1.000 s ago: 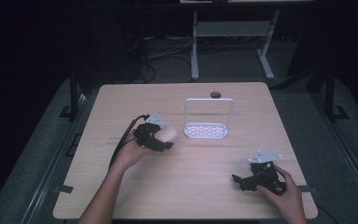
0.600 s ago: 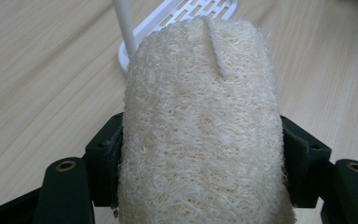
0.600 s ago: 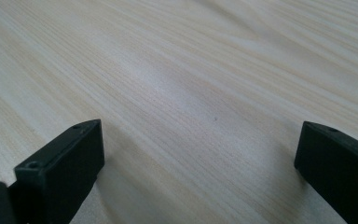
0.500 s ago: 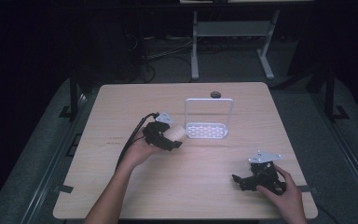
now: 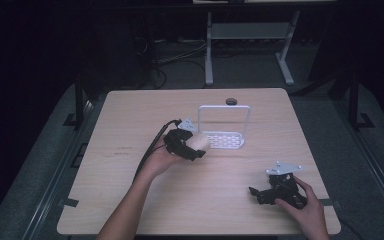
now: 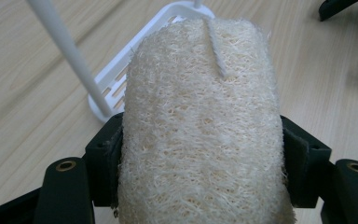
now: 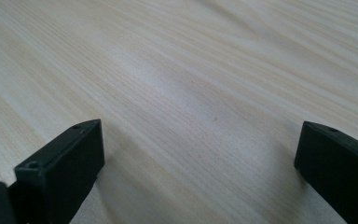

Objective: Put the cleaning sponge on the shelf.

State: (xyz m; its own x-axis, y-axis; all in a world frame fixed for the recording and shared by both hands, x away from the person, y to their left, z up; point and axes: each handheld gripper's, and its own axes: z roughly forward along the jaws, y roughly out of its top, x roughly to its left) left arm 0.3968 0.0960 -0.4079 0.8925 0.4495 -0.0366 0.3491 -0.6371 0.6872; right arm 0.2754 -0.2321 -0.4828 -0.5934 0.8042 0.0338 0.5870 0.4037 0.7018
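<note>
Since the earlier frame, left gripper has been carried rightward across the table toward the white wire rack; right gripper is unmoved near the front right corner. Loofah sponge is clamped between the left jaws, pads pressed into both sides, just beside the rack's near edge. Right jaws are held wide apart over bare wood.
</note>
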